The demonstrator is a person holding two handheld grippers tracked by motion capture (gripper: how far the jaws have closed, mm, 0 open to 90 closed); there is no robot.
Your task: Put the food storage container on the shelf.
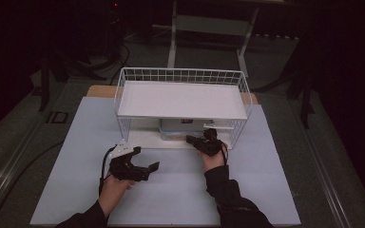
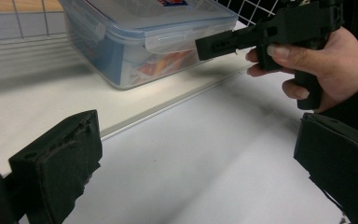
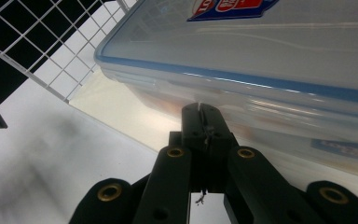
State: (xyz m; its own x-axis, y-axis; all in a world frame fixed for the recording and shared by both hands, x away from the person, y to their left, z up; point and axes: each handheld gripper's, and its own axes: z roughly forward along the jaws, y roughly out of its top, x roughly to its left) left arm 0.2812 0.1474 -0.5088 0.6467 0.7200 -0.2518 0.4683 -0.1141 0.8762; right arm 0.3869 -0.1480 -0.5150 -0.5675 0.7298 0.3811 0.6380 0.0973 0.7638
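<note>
High view: white wire rack (image 1: 123, 80) sits centre frame on a pale table top (image 1: 171, 190), with a solid white shelf on top. Under that shelf, centre right, is a clear plastic container (image 1: 180, 129) with a blue-trimmed lid, resting on the rack's lower board. Right gripper (image 1: 191, 139) is just right of centre, tips pointing left at the container's front edge; too small here to tell contact. Left gripper (image 1: 147, 159) is lower left of centre, over bare table, well apart from the rack, jaws spread.

Left gripper view: own two jaws rise at lower left and lower right, wide apart, only table between them. Container (image 2: 135, 42) is at upper centre on the lower board. Right gripper (image 2: 205, 46) comes in from upper right, held by a hand (image 2: 326, 65), jaws pressed together, tip just at the lid's front latch tab; touching or a hair off, can't tell.

Right gripper view: jaws rise from bottom centre, pressed together with nothing pinched, right gripper (image 3: 200, 112) tip just beside the container (image 3: 270, 56) side wall, under the blue lid rim. Container spans upper right. Rack mesh (image 3: 42, 42) is at upper left.
</note>
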